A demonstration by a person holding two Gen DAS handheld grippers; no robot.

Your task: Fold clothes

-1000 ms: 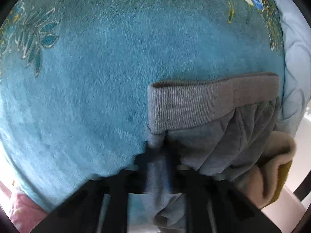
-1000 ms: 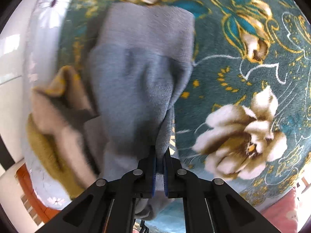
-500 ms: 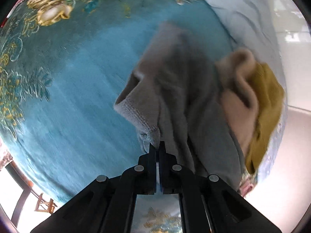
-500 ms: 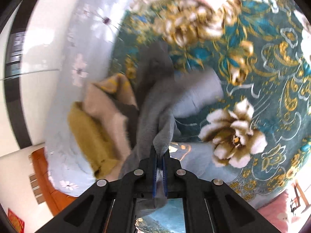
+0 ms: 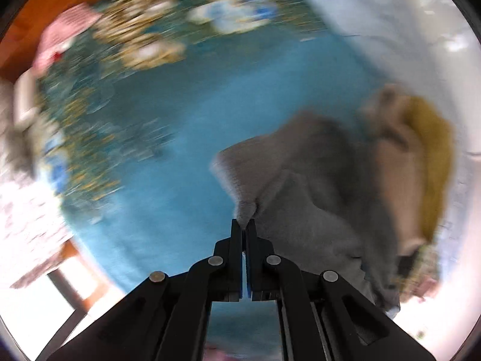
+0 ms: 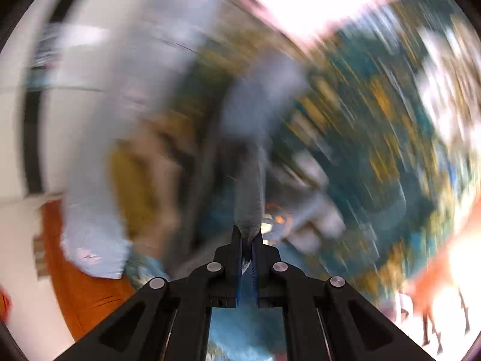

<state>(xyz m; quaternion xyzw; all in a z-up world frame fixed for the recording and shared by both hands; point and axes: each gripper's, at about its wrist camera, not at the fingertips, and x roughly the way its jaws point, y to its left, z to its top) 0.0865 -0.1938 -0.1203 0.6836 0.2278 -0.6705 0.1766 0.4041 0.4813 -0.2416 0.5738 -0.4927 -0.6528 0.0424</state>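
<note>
While blurred, each hand-held gripper [image 5: 244,225] pinches the grey garment [image 5: 300,210].

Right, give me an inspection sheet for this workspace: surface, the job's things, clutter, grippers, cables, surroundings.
Surface: teal plush blanket with gold and white flowers, spread over a pale blue quilt.
Job's things: grey knit garment, lifted by an edge, the rest trailing onto the blanket.
Clutter: beige and mustard fleece garment, bunched beside the grey one; pink cloth at the blanket's far corner.
Grippers: left gripper shut on the grey garment's edge; right gripper shut on another fold of it.
Cables: nothing seen.
Surroundings: orange-brown wood below the quilt; white wall; right view heavily blurred.
</note>
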